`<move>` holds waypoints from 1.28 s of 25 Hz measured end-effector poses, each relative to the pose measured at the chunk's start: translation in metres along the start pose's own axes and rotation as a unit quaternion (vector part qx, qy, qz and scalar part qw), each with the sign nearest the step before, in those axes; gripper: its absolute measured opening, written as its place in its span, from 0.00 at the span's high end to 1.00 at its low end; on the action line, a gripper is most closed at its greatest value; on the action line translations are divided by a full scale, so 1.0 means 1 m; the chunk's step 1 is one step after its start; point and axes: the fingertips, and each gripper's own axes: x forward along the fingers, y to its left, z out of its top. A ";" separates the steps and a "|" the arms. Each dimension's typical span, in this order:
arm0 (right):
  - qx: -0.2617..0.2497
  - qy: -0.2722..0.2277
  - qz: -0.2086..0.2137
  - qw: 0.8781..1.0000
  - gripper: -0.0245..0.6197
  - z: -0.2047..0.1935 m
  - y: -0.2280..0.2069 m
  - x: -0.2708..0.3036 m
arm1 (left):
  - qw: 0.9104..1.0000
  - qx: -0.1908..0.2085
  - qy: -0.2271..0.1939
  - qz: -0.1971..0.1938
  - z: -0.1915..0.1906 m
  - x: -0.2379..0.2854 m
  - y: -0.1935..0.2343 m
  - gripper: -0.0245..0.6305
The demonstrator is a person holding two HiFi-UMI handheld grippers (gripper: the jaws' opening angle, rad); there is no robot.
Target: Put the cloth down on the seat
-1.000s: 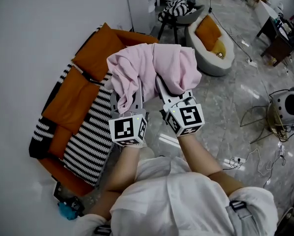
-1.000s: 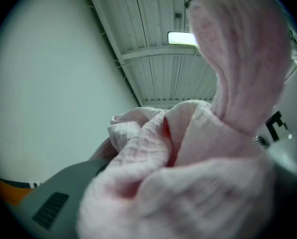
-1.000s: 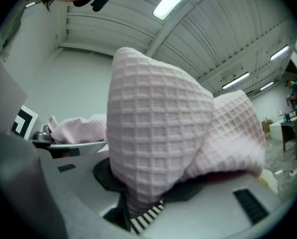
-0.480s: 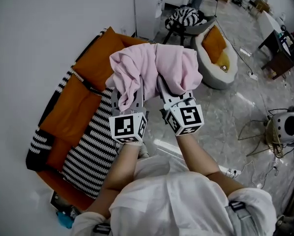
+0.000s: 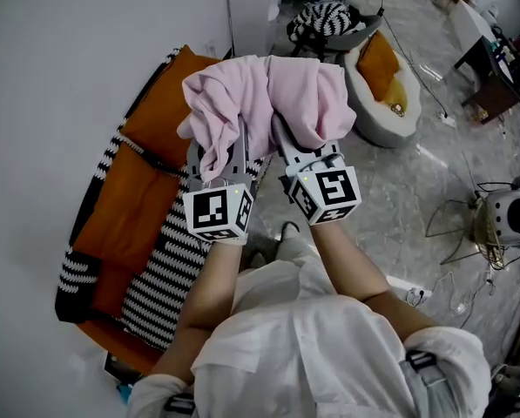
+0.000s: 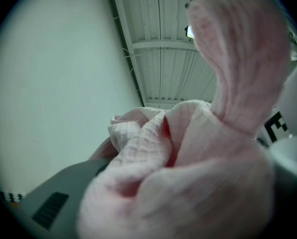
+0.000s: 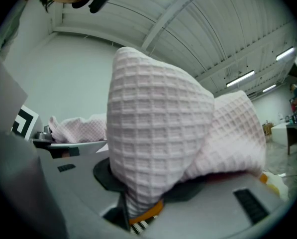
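Note:
A pink waffle-weave cloth [image 5: 268, 107] hangs bunched over both grippers, above the near end of the sofa. My left gripper [image 5: 218, 159] is shut on one fold of the pink cloth [image 6: 188, 158], which fills most of the left gripper view. My right gripper [image 5: 299, 151] is shut on another fold of the pink cloth [image 7: 160, 133], and the fold drapes down between its jaws. The seat is an orange sofa [image 5: 133, 190] with a black-and-white striped cover [image 5: 168, 264], lying below and left of the grippers. The fingertips of both grippers are hidden under the cloth.
A white wall runs along the sofa's far side. A white cabinet [image 5: 251, 11] stands beyond the sofa's end. A striped stool [image 5: 322, 20] and a white tub chair with orange cushion [image 5: 386, 81] lie to the right. Cables and a round device [image 5: 508, 216] sit on the marble floor.
Both grippers have carried the cloth leftward, toward the sofa and wall. The cloth now overlaps the sofa's orange back cushion. The grips on the cloth look unchanged.

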 end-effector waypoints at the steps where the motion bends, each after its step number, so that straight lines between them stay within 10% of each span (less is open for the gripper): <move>1: 0.000 0.001 0.001 1.000 0.71 -0.002 -0.004 0.008 | 1.000 -0.001 0.001 0.000 -0.003 0.008 0.004 0.76; 18: 0.041 0.083 0.088 0.992 0.71 -0.145 -0.098 0.202 | 0.992 -0.047 0.081 0.087 -0.145 0.174 0.108 0.75; 32: 0.061 0.203 0.201 0.956 0.71 -0.378 -0.070 0.278 | 0.952 -0.151 0.170 0.207 -0.360 0.150 0.222 0.71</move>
